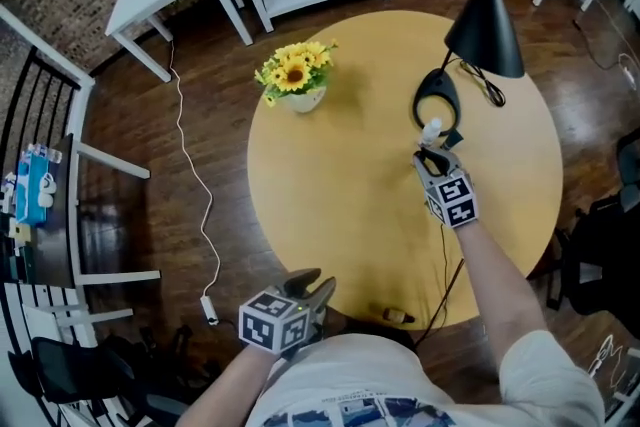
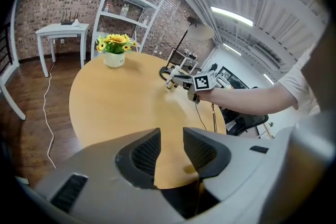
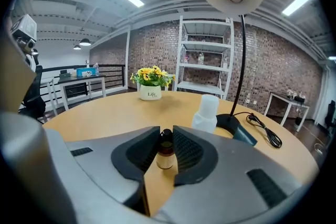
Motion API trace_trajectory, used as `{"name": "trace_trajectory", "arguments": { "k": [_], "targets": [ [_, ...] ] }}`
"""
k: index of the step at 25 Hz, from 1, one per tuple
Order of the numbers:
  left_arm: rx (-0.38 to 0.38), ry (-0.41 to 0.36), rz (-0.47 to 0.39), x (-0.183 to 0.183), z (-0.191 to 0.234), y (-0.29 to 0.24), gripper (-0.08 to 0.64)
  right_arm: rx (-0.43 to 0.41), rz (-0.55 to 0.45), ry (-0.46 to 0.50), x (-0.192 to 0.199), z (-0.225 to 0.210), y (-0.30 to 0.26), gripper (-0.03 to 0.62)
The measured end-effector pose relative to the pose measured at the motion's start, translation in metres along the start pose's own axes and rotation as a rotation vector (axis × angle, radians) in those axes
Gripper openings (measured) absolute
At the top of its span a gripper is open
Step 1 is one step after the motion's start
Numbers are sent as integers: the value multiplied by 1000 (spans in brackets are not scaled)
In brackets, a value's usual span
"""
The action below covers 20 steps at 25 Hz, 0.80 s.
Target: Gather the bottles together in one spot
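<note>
Three bottles show on the tabletop point(image 1: 340, 185). The brown bottle point(image 3: 165, 148) stands upright, cap up and long axis vertical, pinched between the narrow jaws of the right gripper point(image 1: 432, 158) toward the tabletop's right side. Whether its foot rests on the wood I cannot tell. The white bottle point(image 3: 207, 112) stands upright just beyond it, beside the lamp base point(image 3: 231, 123). From the jaws it lies slightly ahead and to the right, so the coming move is probably a short reach forward and a set-down next to it. A third bottle point(image 1: 397, 316) lies on its side at the near edge, long axis along that edge; which end carries the cap is too small to tell. The left gripper point(image 1: 315, 286) is the nearer one to it, just off the near edge, jaws a little apart with nothing between them
</note>
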<state>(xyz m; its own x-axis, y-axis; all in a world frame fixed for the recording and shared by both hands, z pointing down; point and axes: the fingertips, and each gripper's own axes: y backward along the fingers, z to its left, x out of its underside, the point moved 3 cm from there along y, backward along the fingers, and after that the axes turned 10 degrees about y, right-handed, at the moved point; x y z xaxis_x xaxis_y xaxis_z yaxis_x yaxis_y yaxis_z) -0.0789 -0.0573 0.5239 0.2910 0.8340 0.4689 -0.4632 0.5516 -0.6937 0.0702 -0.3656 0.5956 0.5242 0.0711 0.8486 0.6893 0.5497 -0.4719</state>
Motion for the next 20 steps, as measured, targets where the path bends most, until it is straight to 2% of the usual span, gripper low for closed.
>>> {"name": "trace_trajectory", "arguments": {
  "k": [12, 16, 20],
  "targets": [
    [3, 9, 5, 2, -6, -7, 140, 12, 36, 20, 11, -2, -10, 98],
    [16, 2, 8, 3, -9, -7, 140, 9, 10, 2, 9, -4, -7, 153],
    [26, -10, 3, 4, -10, -8, 140, 36, 7, 6, 6, -8, 7, 155]
  ]
}}
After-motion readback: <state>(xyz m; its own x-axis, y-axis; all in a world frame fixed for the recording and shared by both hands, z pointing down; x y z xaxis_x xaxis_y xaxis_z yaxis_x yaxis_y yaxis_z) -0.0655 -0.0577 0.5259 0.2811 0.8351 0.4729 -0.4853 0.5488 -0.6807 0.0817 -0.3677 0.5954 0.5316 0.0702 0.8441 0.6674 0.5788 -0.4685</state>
